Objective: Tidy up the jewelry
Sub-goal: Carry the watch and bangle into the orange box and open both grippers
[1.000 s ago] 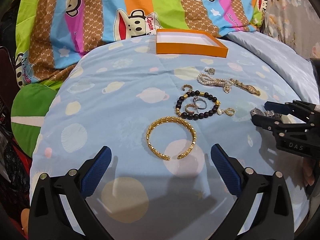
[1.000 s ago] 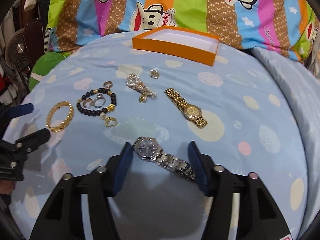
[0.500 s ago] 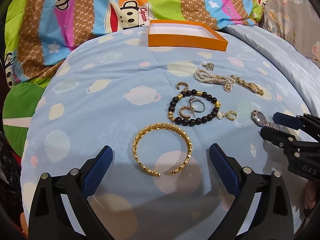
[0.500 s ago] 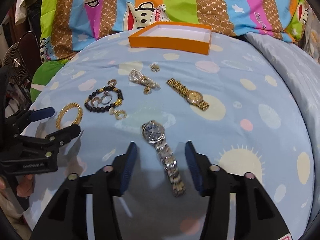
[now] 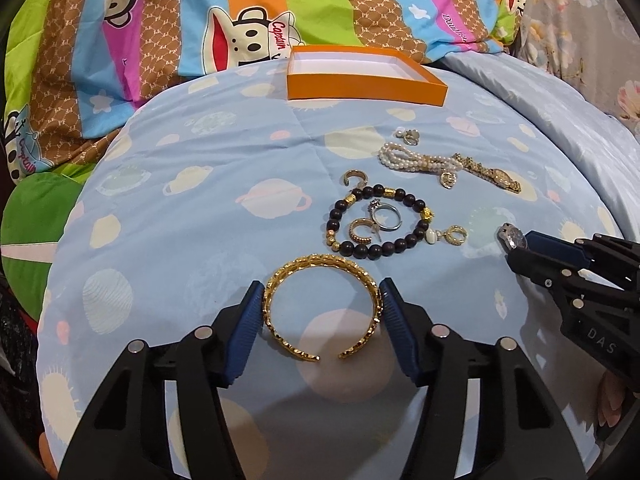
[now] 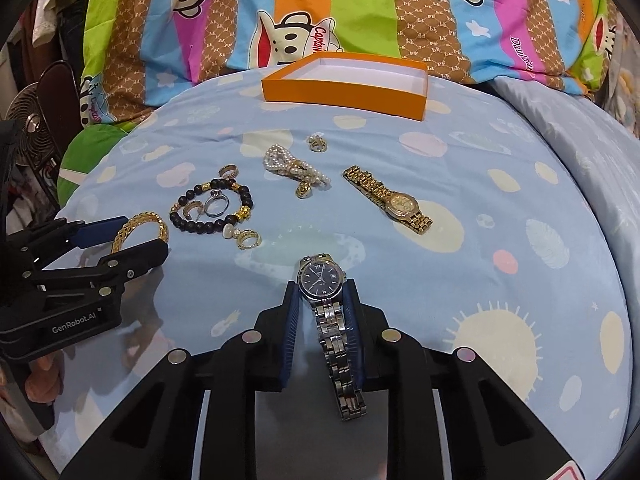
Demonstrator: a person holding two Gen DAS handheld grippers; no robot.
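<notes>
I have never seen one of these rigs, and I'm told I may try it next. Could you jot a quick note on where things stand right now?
Left gripper: jaws have just been closing, pads against the sides of the gold bangle, which lies on the bedspread.
Right gripper: jaws have just been closing, now shut on the silver watch at its strap.
Orange box: at the far end, nothing visible inside.
Still lying loose: gold watch, pearl strand, bead bracelet, rings and earrings.
Done: nothing boxed. Left: all of it.
</notes>
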